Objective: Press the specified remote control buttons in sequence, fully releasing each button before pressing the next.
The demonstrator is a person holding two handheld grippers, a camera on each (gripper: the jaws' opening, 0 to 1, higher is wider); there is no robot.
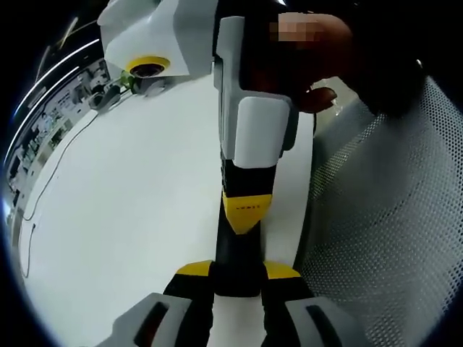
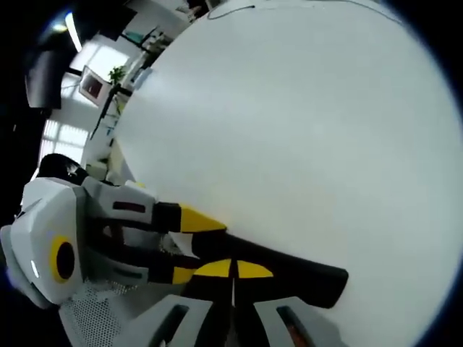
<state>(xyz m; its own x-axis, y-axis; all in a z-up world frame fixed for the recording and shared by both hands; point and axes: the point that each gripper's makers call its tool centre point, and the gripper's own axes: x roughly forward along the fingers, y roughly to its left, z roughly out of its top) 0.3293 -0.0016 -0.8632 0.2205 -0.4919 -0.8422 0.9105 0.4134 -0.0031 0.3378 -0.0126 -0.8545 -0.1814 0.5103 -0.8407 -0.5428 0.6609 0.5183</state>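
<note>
Remote (image 1: 239, 271) between left fingers (image 1: 194, 270)

White table (image 1: 130, 202), thin black cable (image 1: 51, 170) along its edge, perforated mesh chair (image 1: 391, 217) beside it.

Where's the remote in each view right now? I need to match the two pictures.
Left gripper view: remote low centre, clamped in the left gripper, the right gripper on it from above.
Right gripper view: remote low, right of centre, a black bar.
Shared landmark: the white table.
</note>
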